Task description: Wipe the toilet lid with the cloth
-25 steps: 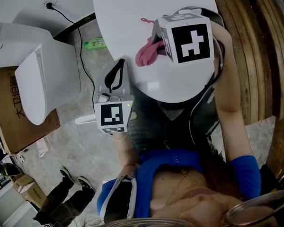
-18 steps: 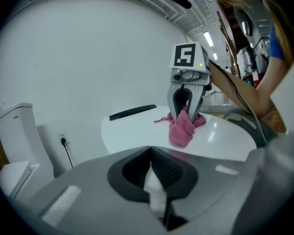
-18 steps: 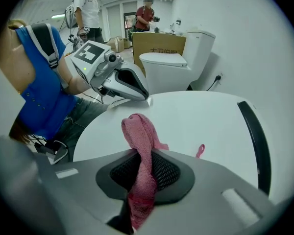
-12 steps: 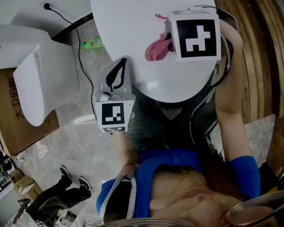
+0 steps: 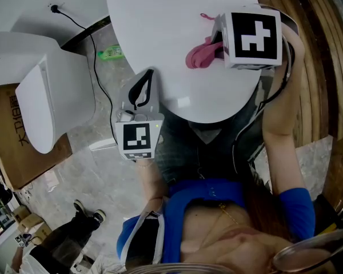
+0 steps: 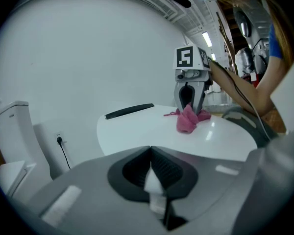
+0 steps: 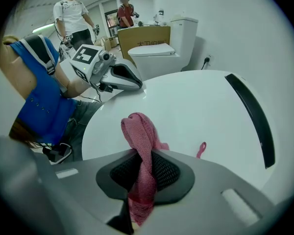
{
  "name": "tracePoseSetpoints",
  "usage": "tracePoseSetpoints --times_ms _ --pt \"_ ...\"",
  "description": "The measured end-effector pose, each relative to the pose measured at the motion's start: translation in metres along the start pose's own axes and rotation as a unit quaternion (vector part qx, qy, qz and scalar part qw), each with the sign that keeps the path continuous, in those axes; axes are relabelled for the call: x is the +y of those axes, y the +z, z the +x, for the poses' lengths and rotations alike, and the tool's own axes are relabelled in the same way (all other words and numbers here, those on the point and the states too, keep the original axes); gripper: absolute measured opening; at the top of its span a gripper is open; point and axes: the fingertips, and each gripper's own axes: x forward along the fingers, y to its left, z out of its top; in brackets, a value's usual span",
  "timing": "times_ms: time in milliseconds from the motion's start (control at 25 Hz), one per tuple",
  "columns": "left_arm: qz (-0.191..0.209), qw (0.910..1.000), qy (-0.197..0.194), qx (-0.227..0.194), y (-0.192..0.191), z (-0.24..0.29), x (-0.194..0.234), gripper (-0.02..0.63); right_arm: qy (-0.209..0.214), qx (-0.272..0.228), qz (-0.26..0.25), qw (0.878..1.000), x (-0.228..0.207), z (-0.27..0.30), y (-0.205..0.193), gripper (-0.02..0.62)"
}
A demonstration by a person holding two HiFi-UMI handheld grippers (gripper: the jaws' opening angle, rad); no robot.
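The left gripper (image 6: 151, 176) is nearest, by the person's lap at the near left edge of the glossy white oval tabletop (image 5: 160, 33); its jaws are pressed together with nothing gripped. Further across the tabletop, the right gripper (image 7: 142, 175) has its jaws clenched on the pink knitted cloth (image 7: 139, 131). The cloth is bunched and twisted into a thick rope: a rounded fold stands up past the jaws, and the loose end trails back between the black ribbed pads (image 7: 166, 170). Its weave is a fine mesh. In the left gripper view its lower bulge sits on the tabletop, and a thin pink loop (image 7: 201, 150) from it lies flat on the white surface just beside. A long black strip (image 7: 252, 116) runs along the tabletop's far edge. Well apart, on the floor to the left, stands the white toilet (image 5: 51, 96) with its lid shut, a brown cardboard box (image 5: 11, 141) beside it
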Motion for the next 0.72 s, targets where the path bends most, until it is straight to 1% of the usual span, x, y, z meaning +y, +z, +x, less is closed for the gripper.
tracePoseSetpoints --times_ms 160,400,600,720 --pt "0.0 1.0 -0.001 0.002 -0.002 0.0 0.0 0.002 -0.015 -0.029 0.005 0.999 -0.006 -0.003 -0.004 0.066" --pt "-0.003 1.0 -0.005 0.0 -0.003 -0.002 0.0 0.002 -0.022 -0.076 0.026 0.997 -0.005 -0.007 -0.014 0.066" --pt "-0.003 1.0 -0.005 0.001 -0.005 -0.003 0.002 0.002 -0.052 -0.152 0.03 0.987 -0.001 -0.008 -0.017 0.066" --pt "-0.001 1.0 -0.005 0.002 -0.005 -0.002 0.001 0.002 -0.06 -0.177 0.031 0.982 0.005 -0.009 -0.02 0.066"
